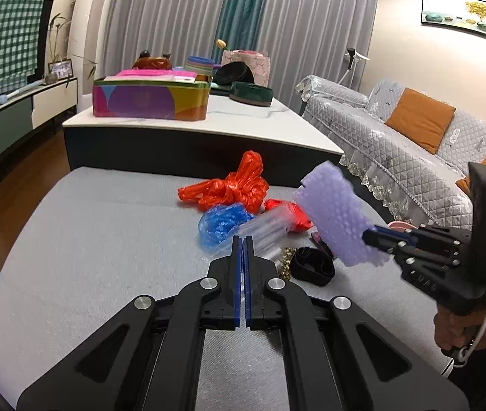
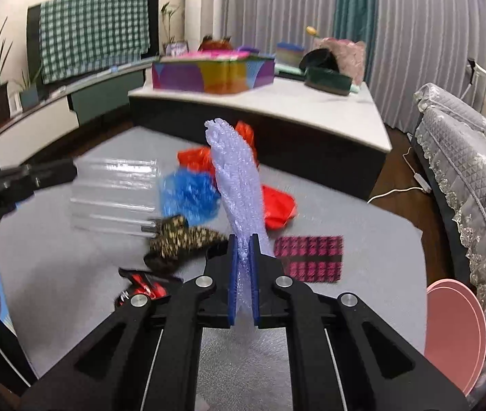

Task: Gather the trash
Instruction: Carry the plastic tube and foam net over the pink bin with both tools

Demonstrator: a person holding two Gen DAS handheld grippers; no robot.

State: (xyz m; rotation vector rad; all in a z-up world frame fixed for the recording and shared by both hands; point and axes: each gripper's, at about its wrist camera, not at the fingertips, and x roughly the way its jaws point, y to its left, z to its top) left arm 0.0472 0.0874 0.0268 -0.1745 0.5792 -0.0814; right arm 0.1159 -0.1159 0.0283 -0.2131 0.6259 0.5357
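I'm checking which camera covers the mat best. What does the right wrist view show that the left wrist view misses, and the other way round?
Only the right wrist view shows the pink checked card, the pink disc and the red-and-black clip.

Only the left wrist view shows the black band, the orange cushions and the wall picture.

Both show the left gripper shut on the clear plastic sheet, the right gripper shut on the purple foam sheet, the red bags, the blue bag and the colourful box.
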